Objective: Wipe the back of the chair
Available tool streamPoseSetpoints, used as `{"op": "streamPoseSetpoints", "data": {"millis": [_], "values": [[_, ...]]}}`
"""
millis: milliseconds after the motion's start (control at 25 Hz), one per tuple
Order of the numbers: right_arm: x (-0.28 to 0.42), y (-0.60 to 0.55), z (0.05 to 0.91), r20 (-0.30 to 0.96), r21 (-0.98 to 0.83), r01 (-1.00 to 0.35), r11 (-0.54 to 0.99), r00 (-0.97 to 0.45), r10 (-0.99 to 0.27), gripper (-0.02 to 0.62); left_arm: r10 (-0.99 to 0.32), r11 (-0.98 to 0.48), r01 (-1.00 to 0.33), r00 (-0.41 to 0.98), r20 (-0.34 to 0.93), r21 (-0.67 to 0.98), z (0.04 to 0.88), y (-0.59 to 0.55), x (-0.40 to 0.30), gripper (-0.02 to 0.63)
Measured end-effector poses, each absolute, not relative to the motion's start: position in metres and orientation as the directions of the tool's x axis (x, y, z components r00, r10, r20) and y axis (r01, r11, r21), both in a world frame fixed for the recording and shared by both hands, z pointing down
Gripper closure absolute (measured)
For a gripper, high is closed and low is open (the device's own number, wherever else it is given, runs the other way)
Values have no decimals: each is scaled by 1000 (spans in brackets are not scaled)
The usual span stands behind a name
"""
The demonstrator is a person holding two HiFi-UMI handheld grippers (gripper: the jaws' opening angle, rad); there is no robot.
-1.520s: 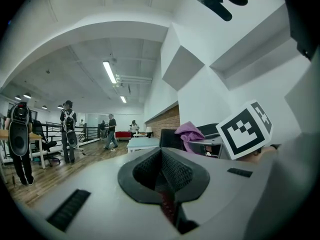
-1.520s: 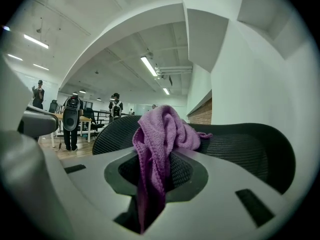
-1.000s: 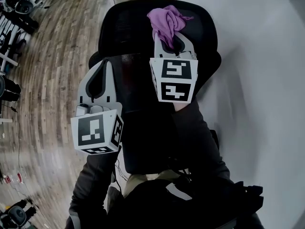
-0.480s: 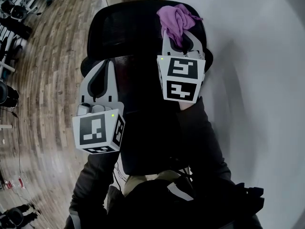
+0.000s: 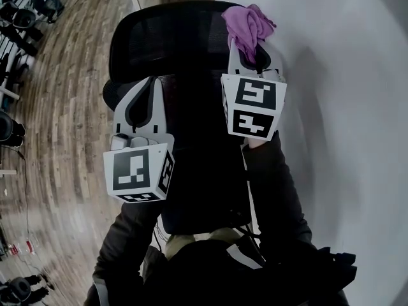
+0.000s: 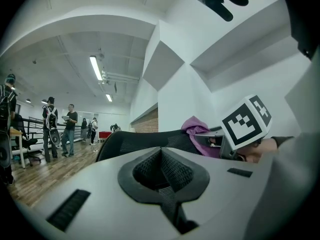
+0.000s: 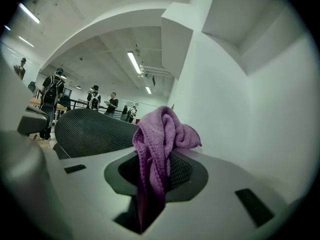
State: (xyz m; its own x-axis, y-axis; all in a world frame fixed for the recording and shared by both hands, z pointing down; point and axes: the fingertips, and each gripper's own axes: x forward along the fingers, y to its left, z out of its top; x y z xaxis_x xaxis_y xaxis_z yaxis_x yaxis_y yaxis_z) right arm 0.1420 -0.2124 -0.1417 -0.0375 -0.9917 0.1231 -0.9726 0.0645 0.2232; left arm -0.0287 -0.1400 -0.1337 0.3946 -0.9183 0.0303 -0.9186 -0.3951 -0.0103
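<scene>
my right gripper (image 5: 254, 51) has its jaws clamped tight on the purple cloth (image 5: 248, 23), bunched at the top right edge of the black mesh chair back (image 5: 169, 40). my left gripper (image 5: 152, 83) has its jaws pressed together, empty, over the backrest's left side.

The cloth (image 5: 247, 25) is at the top of the chair back (image 5: 172, 40), at its right end, in the right gripper (image 5: 253, 55). The left gripper (image 5: 152, 85) is lower and to the left, before the back.
</scene>
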Motion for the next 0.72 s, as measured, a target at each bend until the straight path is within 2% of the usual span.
{"op": "streamPoseSetpoints", "data": {"millis": [720], "values": [[179,-184,-147,88,245,-970,-9,31,-996,508,-892,-451,-892,451,27,-14,-127,-122,1,597]]}}
